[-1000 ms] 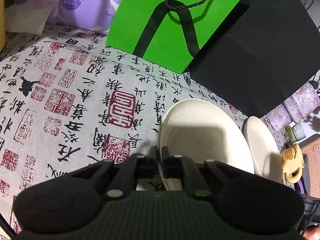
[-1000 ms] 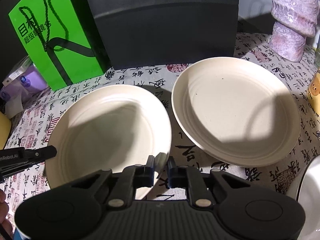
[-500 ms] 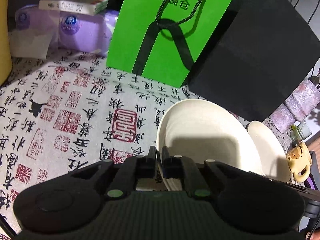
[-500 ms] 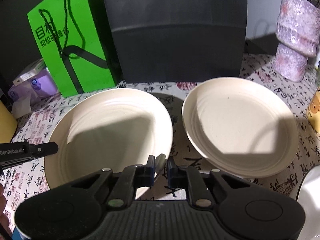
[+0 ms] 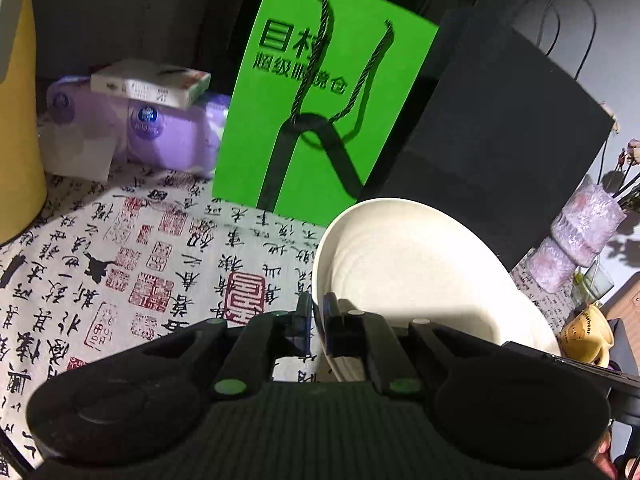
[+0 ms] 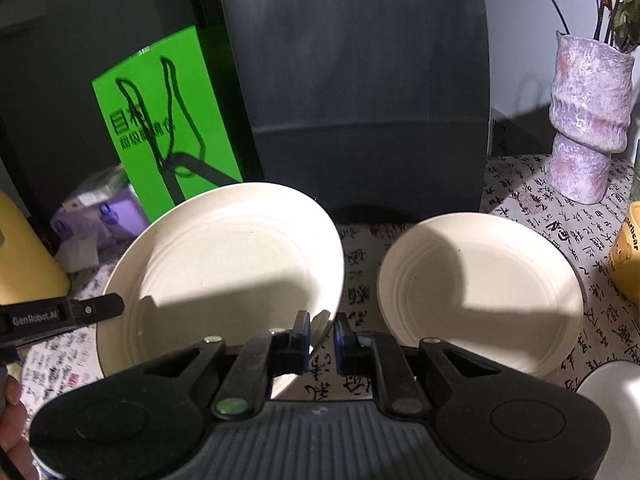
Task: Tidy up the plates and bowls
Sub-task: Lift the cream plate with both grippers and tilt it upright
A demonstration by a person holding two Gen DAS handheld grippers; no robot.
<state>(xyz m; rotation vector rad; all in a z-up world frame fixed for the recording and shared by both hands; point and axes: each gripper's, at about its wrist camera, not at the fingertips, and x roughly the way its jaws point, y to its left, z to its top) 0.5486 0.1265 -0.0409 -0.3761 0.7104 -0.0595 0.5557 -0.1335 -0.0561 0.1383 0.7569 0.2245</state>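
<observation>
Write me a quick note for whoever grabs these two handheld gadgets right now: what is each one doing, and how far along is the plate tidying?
Left gripper: shut on the left rim of the lifted cream plate.
Right gripper: its fingers straddle that plate's right rim; whether it pinches is unclear.
The plate is tilted, off the calligraphy tablecloth.
The second cream plate lies flat to the right, untouched.
Done: first plate picked up.
Left: probably stack it on the second plate, then let go. A white dish sits at the right edge.

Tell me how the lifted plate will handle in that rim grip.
The plate looks rigid: it hangs tilted without sagging. Both grippers, left and right, pinch only its rim, so it may pivot. Its smooth surface could slip.
</observation>
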